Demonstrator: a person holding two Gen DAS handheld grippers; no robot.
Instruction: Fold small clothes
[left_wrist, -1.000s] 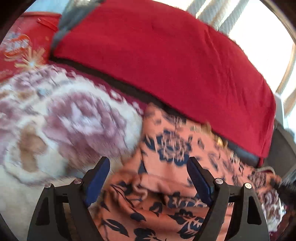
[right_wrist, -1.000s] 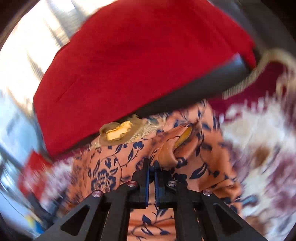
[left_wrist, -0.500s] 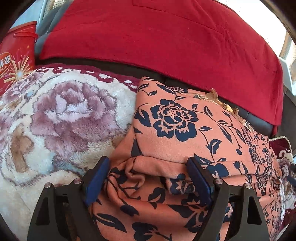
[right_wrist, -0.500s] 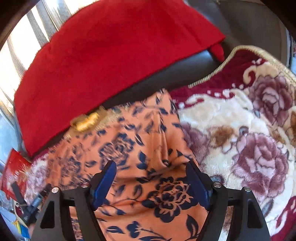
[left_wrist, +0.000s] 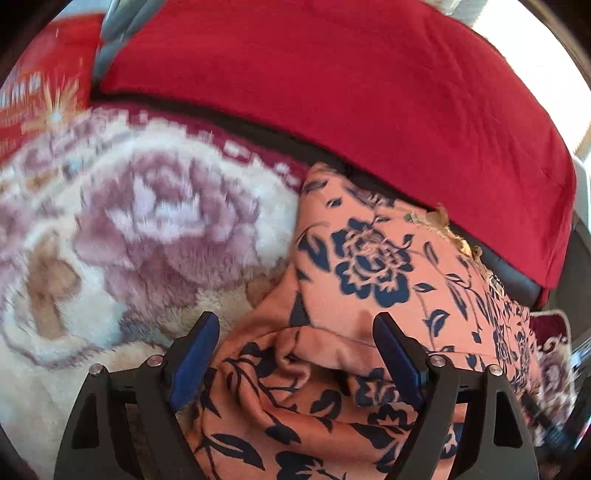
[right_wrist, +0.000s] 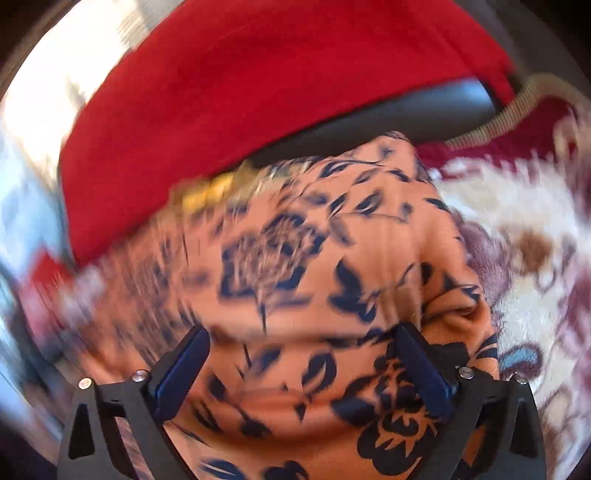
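Note:
An orange garment with a navy flower print lies crumpled on a plush rose-patterned blanket. My left gripper is open, its blue pads standing wide on either side of a bunched fold at the garment's near left edge, apart from it. In the blurred right wrist view the same garment fills the middle. My right gripper hovers low over its right part, jaws opening wide. Cloth lies beneath and between the fingers, and the pads do not press on it. A frilly yellow trim shows at the garment's far edge.
A red cover drapes the dark sofa back just behind the garment. A red printed box stands at the far left. The blanket's maroon border and braided hem run along the back right.
My right gripper was shut on a fold of the garment; it has let go, opened wide and dropped closer to the cloth. The left gripper stayed open and shifted slightly.

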